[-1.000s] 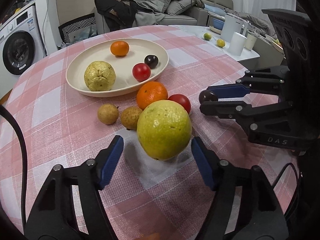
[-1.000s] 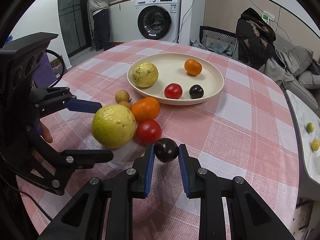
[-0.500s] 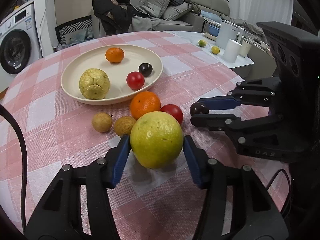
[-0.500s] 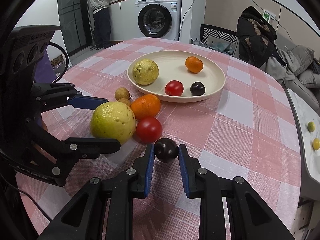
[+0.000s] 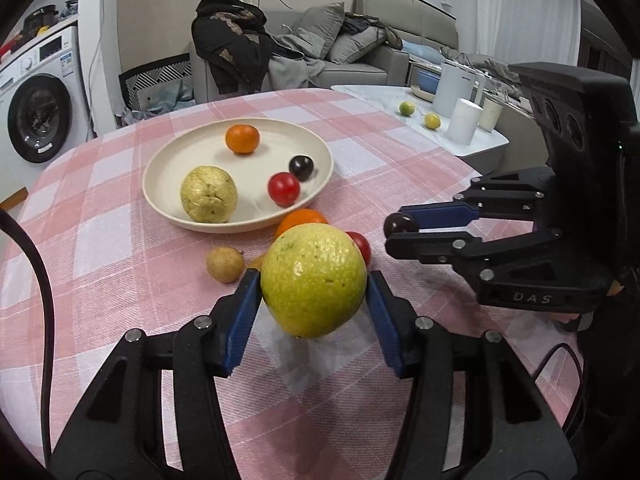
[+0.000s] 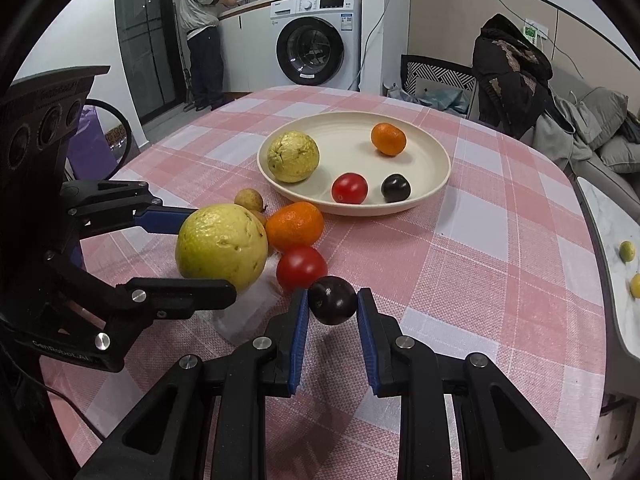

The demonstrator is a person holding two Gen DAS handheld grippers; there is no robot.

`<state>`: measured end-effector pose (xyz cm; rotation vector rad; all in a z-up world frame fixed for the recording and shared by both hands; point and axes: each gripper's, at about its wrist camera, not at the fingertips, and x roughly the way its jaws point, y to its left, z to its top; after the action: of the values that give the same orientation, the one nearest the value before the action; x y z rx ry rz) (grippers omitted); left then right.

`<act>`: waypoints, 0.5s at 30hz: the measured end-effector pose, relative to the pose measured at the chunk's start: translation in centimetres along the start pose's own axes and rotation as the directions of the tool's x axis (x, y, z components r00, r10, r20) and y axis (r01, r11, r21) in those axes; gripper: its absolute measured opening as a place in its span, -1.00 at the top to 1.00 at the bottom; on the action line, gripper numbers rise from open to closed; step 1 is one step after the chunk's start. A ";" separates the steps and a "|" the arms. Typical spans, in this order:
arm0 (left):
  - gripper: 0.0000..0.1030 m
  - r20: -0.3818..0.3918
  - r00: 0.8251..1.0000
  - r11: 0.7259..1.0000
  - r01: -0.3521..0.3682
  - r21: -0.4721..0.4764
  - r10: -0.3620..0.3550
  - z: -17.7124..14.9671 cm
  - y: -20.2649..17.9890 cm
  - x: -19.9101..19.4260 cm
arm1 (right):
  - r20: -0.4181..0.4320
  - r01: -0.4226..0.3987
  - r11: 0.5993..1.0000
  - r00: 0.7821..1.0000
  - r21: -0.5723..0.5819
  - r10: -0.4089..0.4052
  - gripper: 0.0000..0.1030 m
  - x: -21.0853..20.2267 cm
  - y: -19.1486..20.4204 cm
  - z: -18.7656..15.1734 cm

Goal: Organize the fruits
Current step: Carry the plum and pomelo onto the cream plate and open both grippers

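The left gripper [image 5: 314, 304] has just been closing, and its blue pads now press on both flanks of the big green fruit [image 5: 314, 280], where a second ago they stood well clear of it. The fruit also appears to sit slightly off the cloth [image 5: 120, 280], with a shadow under it, though the lift is small and hard to confirm. The right gripper [image 6: 332, 312] is unchanged: its jaws are clamped on the dark plum [image 6: 332, 300], which sits pinched between the pad tips.

For the task this likely means both hands are loaded and the carry to the plate [image 6: 436, 184] can begin. The plate already holds a pale bumpy fruit [image 6: 293, 156], a small orange [image 6: 388, 139], a red tomato [image 6: 349, 188] and a second dark plum [image 6: 395, 188].

Relative to the plate, the green fruit is on the near side, short of the rim and toward the left gripper's body, with the loose orange [image 6: 294, 226] between it and the rim. The gripped plum lies further back from the plate again, just behind the loose tomato [image 6: 301, 267], which it nearly touches. Two small brown fruits [image 5: 225, 264] sit near the plate's near-left rim, one of them mostly hidden behind the green fruit. The free room on the plate looks to be its centre and far right.
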<state>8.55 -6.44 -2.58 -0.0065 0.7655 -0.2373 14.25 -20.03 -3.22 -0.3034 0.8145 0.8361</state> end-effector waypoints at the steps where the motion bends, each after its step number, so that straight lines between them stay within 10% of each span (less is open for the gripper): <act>1: 0.01 0.006 1.000 1.000 -0.005 -0.007 0.005 0.1 0.3 -0.2 | 0.010 -0.005 1.000 1.000 0.005 0.005 0.51 -0.1 0.0 0.1; 15: 0.01 0.061 0.995 0.995 -0.073 -0.065 0.077 1.1 3.6 -2.0 | 0.125 -0.028 0.998 0.992 0.054 0.021 0.51 -1.3 -0.1 1.3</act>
<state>8.69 -2.56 -0.78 -0.0444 0.7079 -0.1412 14.46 -20.07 -1.39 -0.1902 0.7247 0.8455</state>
